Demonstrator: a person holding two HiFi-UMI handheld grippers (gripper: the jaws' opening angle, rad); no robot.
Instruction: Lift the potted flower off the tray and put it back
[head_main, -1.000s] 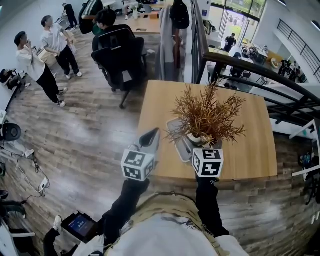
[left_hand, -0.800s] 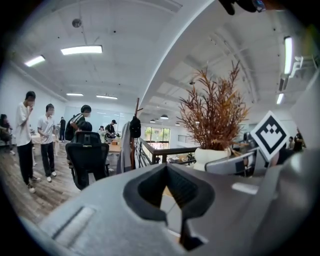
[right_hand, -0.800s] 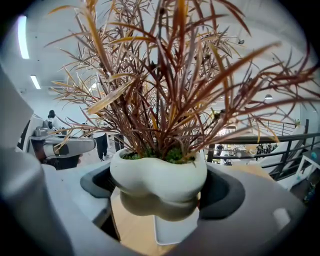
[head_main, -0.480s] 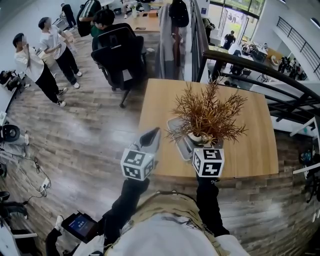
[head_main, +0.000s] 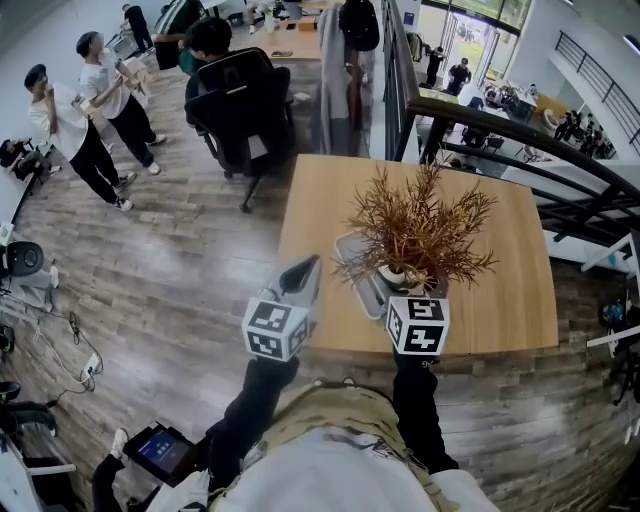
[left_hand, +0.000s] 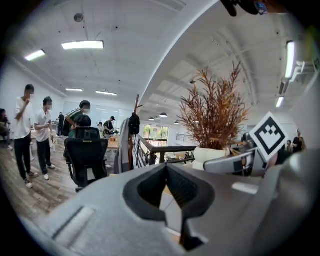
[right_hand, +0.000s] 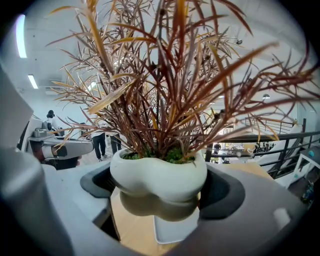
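1. Potted flower (right_hand: 158, 172): its white pot hangs just above the tray (right_hand: 176, 231), clear of it.
2. The right tool (right_hand: 161, 189) pinches the pot from both sides.
3. Nothing has shifted over the last second. I judge this a pause at the top of the lift, with the set-down still to come.
4. The left tool (left_hand: 167, 172), pressed together and empty, hovers near the tabletop (head_main: 500, 290) edge.

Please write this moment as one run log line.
right claw: shut on potted flower | tray: beneath it | left claw: shut, empty
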